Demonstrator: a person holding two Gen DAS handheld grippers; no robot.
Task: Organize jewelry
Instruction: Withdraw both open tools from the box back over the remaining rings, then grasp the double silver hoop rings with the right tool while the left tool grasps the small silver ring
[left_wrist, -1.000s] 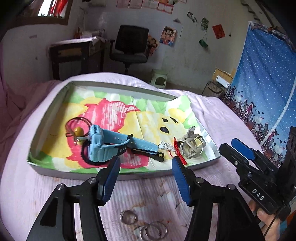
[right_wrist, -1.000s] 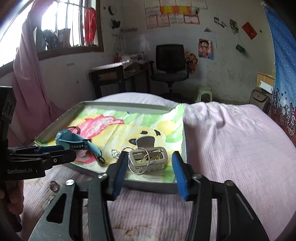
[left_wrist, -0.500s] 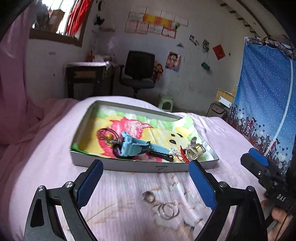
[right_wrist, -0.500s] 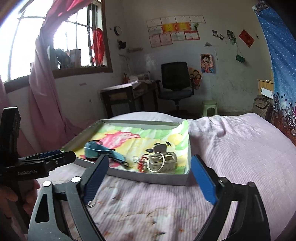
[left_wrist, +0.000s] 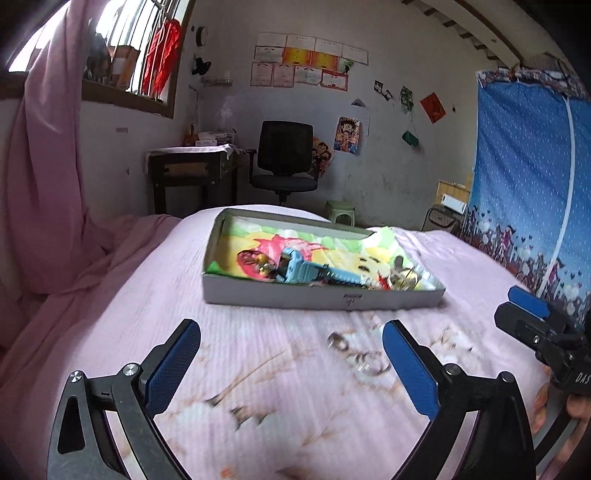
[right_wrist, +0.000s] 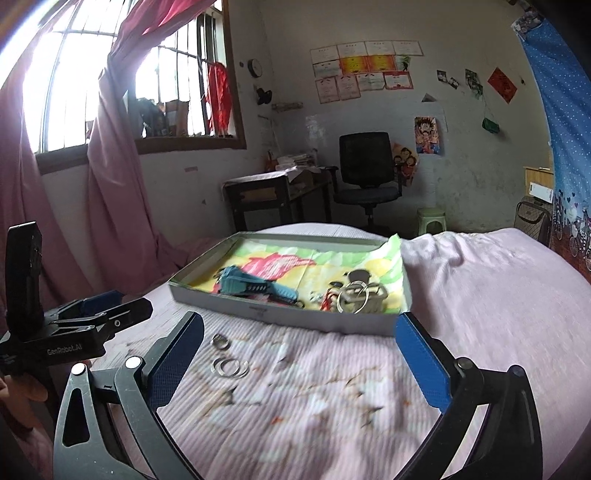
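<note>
A shallow grey box (left_wrist: 280, 297) (right_wrist: 280, 317) lined with a colourful cartoon cloth sits on the pink bed. In it lie a blue watch (left_wrist: 306, 273) (right_wrist: 251, 286), a silver hair clip with a ring (left_wrist: 402, 278) (right_wrist: 360, 295), and small red and dark pieces. Several silver rings (left_wrist: 360, 356) (right_wrist: 227, 363) lie on the sheet in front of the box. My left gripper (left_wrist: 291, 363) is open and empty, back from the box, the rings near its right finger. My right gripper (right_wrist: 299, 360) is open and empty, the rings near its left finger.
The pink bedsheet (right_wrist: 480, 295) spreads to all sides of the box. A pink curtain (left_wrist: 44, 184) hangs at the left. A desk (left_wrist: 192, 173), an office chair (left_wrist: 284, 162) and a green stool (left_wrist: 340, 210) stand beyond the bed. A blue curtain (left_wrist: 524, 192) hangs at the right.
Both grippers have pulled back and up from the box and opened wide. The hair clip and ring stay in the box where the right gripper was.
</note>
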